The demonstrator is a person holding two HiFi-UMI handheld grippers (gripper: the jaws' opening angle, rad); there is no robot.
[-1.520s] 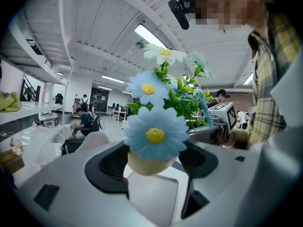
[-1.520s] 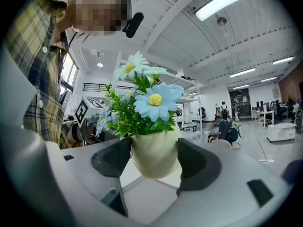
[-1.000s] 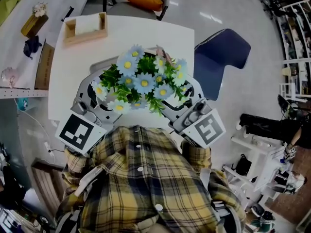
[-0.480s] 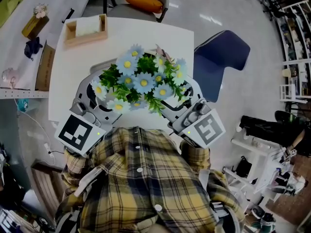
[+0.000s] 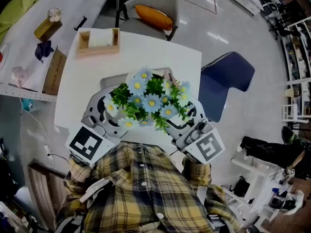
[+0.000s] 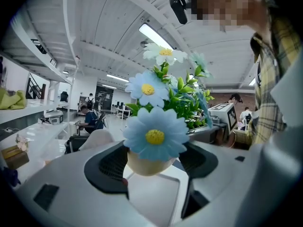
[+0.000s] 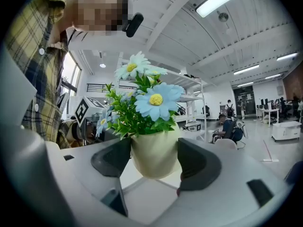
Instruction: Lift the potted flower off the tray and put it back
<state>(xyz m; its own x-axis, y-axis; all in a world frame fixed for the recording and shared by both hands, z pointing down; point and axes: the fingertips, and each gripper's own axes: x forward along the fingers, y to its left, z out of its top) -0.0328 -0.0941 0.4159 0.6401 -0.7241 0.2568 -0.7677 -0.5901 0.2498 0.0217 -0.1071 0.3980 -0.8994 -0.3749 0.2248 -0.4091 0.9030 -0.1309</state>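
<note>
Holding the pot (image 7: 155,151) above the tray (image 5: 109,80).
Left tongs (image 6: 152,163) and right tongs (image 7: 154,161) both clamp its sides, over the table (image 5: 146,47).

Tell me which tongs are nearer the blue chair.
Right. The right tongs grip the flower pot on the side toward the blue chair; the left tongs grip its far side.
</note>
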